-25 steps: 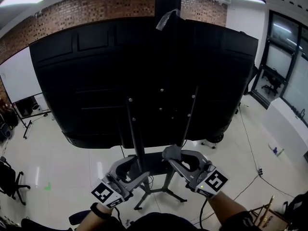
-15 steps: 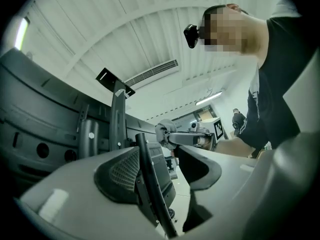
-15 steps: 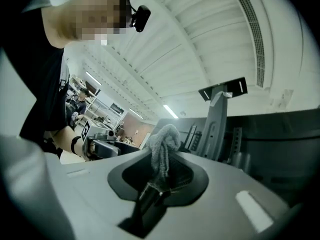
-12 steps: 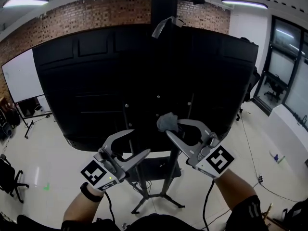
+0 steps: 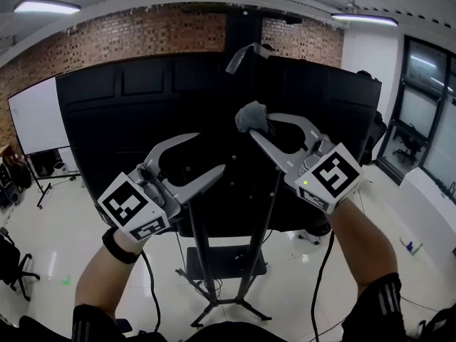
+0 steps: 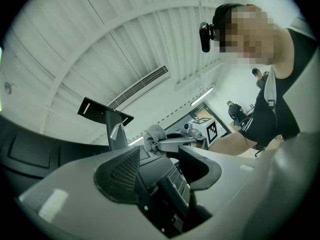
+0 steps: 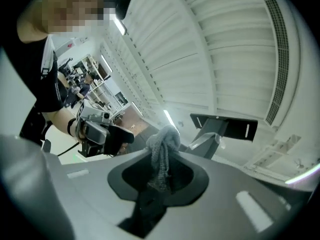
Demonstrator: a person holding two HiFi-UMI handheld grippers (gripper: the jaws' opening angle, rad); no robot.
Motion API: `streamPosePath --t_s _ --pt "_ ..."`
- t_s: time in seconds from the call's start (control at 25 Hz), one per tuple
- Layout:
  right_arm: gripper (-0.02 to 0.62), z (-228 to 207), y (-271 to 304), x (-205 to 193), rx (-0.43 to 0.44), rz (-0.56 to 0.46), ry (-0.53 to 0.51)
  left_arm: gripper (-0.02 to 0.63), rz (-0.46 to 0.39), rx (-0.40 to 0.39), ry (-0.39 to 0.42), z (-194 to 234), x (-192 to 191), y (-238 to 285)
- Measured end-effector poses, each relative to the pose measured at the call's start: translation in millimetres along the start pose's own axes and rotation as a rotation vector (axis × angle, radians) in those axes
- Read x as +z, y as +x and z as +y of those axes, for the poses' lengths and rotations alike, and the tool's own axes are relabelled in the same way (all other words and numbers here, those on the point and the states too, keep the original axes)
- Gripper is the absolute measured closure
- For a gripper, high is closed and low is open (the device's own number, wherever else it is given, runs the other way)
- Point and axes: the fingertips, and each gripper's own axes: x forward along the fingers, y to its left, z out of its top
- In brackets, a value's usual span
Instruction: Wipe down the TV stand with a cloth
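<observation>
Jaws of right gripper (image 7: 160, 171): closed on grey cloth (image 7: 163, 146), with a wad bunched above the tips
Jaws of left gripper (image 5: 208, 153): apart, nothing between them
Cloth handling: judged soft, light and limp; best pinched at a bunched fold, not a loose edge
Cloth position: held up before the black screen back (image 5: 128, 112), contact not discernible
TV stand (image 5: 200, 255): poles and base lower down, well apart from the cloth

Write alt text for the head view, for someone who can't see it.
The right claw grips a bunched grey cloth, held up in front of the black back of a large TV on a metal stand. The left claw is open and empty beside it, with a brick wall behind.
</observation>
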Motion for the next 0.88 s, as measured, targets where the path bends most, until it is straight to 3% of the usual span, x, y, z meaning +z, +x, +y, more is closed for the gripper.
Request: streamPosePath --t_s 0.16,0.44,0.88 --pt "0.528 -41.7 20.8 15.0 -0.041 0.044 -0.108 0.345 -0.004 0.02 0.033 25.7 21.6 18.7" --pt "0.528 -120.9 56.6 47.1 -0.115 0.096 -0.21 0.345 -0.006 0.051 0.07 70.1 56.5 61.5" --pt "0.529 -155.9 99.1 73.7 -0.188 0.194 -0.401 0.345 -0.011 0.079 0.097 98.3 73.4 82.4"
